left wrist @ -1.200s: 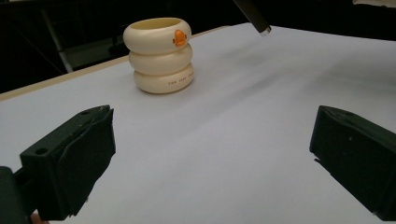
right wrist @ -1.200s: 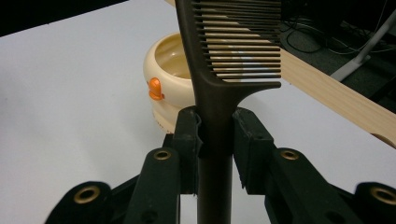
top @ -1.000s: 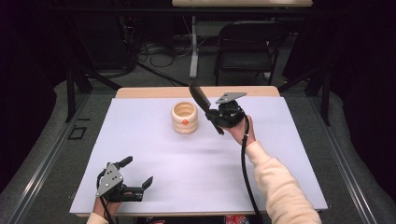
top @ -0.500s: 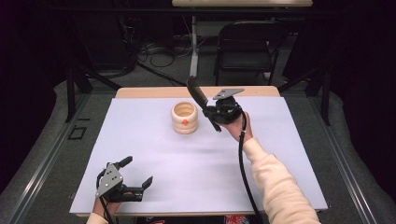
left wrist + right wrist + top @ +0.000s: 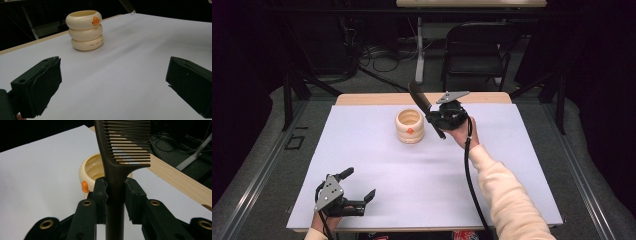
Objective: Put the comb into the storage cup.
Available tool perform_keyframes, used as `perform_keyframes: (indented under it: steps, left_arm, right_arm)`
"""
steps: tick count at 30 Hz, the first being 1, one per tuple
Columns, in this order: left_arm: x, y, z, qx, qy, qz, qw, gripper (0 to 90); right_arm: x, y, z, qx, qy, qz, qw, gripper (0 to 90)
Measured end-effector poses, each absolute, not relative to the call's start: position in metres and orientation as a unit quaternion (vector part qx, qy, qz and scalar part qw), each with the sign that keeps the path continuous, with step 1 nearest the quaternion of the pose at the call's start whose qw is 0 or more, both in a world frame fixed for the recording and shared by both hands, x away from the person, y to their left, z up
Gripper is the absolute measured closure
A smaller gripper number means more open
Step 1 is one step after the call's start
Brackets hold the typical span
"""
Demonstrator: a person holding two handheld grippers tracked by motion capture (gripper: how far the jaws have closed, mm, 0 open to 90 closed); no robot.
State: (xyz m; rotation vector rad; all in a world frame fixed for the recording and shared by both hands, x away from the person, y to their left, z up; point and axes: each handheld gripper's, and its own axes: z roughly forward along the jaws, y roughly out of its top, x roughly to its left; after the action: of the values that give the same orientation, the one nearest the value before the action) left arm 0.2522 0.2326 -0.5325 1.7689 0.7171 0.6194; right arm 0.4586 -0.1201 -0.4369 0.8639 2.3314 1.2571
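Holding a dark comb (image 5: 117,157) clamped by its handle in the right gripper (image 5: 115,195), teeth end angled up, just beside the cream ringed holder (image 5: 410,126) at the far middle of the desk (image 5: 512,165). Probably aiming to drop the comb into the holder: tipping the comb upright, centring over the opening, lowering before letting go, avoiding knocking the rim. Resting the left gripper (image 5: 357,192) near the front edge, jaws wide apart and empty. Showing the pinch on the handle in the right gripper view; revealing the three stacked rings and orange emblem (image 5: 95,21) in the left gripper view.
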Motion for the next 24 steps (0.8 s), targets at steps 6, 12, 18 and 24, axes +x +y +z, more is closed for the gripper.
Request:
perform_keyframes:
  steps: [6,12,18,24]
  left_arm:
    - [0.252,0.233,-0.532,0.743,0.301,0.261,0.538,0.2]
    - [0.252,0.233,-0.532,0.741,0.302,0.261,0.540,0.2]
    - [0.252,0.233,-0.532,0.741,0.302,0.262,0.539,0.2]
    - [0.252,0.233,-0.532,0.742,0.300,0.260,0.540,0.2]
  right_arm:
    - [0.460,-0.116,-0.434,0.305,0.820,0.449,0.181,72.3]
    - [0.462,-0.111,-0.435,0.302,0.821,0.448,0.184,72.3]
    - [0.465,-0.107,-0.436,0.305,0.820,0.449,0.183,72.3]
    - [0.468,-0.103,-0.436,0.304,0.821,0.447,0.186,72.3]
